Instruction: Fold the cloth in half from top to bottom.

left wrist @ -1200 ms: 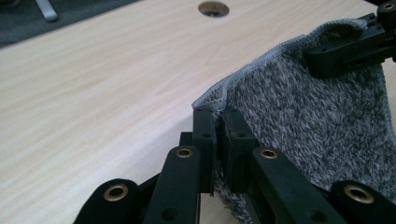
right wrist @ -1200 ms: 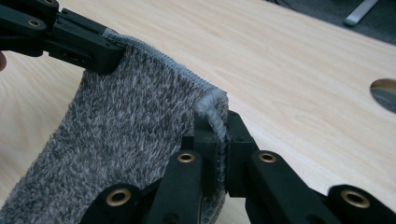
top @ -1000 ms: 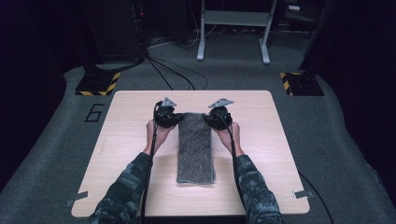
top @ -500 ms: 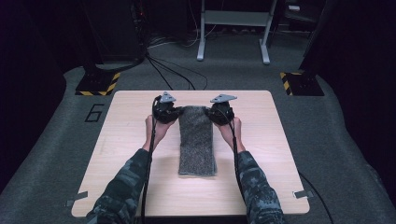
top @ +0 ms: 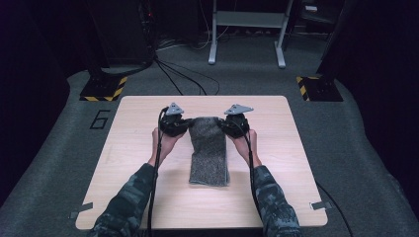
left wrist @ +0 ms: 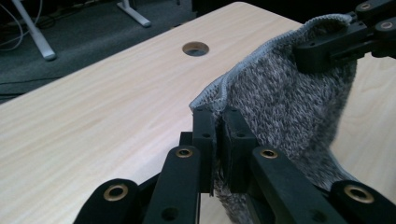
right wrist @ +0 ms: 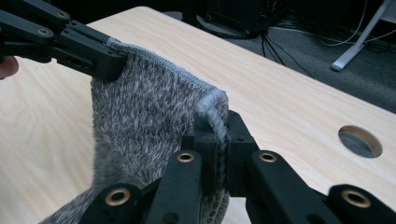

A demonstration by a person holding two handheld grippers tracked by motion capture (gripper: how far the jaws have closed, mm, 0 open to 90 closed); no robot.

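Note:
A grey knitted cloth (top: 208, 153) lies as a long folded strip down the middle of the wooden table (top: 281, 148). Its far end is lifted off the wood. My left gripper (top: 184, 126) is shut on the far left corner and my right gripper (top: 225, 126) on the far right corner. In the left gripper view the jaws (left wrist: 220, 114) pinch the hemmed edge of the cloth (left wrist: 280, 107), and the right gripper (left wrist: 322, 49) clamps the other corner. In the right gripper view the jaws (right wrist: 217, 119) grip the hem of the cloth (right wrist: 144, 126), with the left gripper (right wrist: 100, 58) beyond.
A round cable hole (left wrist: 195, 48) sits in the tabletop near the far edge. Bare wood lies on both sides of the cloth. On the floor behind are a stand base with yellow-black stripes (top: 104, 89), cables (top: 183, 79) and metal frame legs (top: 213, 54).
The cloth's near end has crept slightly toward the grippers and its far end sits a little higher. Both hands have hardly moved and both grips hold.

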